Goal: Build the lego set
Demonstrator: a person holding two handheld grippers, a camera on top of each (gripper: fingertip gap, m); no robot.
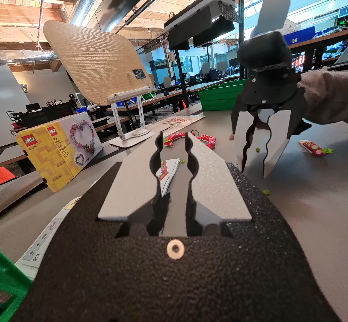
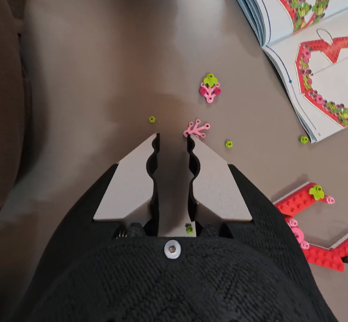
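My right gripper point(image 2: 173, 135) is open and empty, pointing down at the grey table point(image 2: 94, 68). Its right fingertip touches a bare pink branch piece point(image 2: 198, 129). A second pink branch point(image 2: 210, 89), with a lime leaf and two magenta flowers, lies farther ahead. Small lime studs point(image 2: 151, 119) are scattered around. A red heart frame section point(image 2: 305, 200) with a lime leaf and pink flowers lies to the right. My left gripper point(image 1: 174, 136) is open and empty, held low over the table. In its view the right gripper point(image 1: 254, 172) hangs at the right, and a red arch section point(image 1: 190, 139) lies ahead.
An open instruction booklet point(image 2: 301, 49) lies at the right. The yellow set box point(image 1: 56, 149) stands at the left and a wooden book stand point(image 1: 98, 62) behind it. Green bins point(image 1: 220, 96) sit at the back. Another red assembly point(image 1: 314, 148) lies at the far right. Left tips to right tips: about 15 cm.
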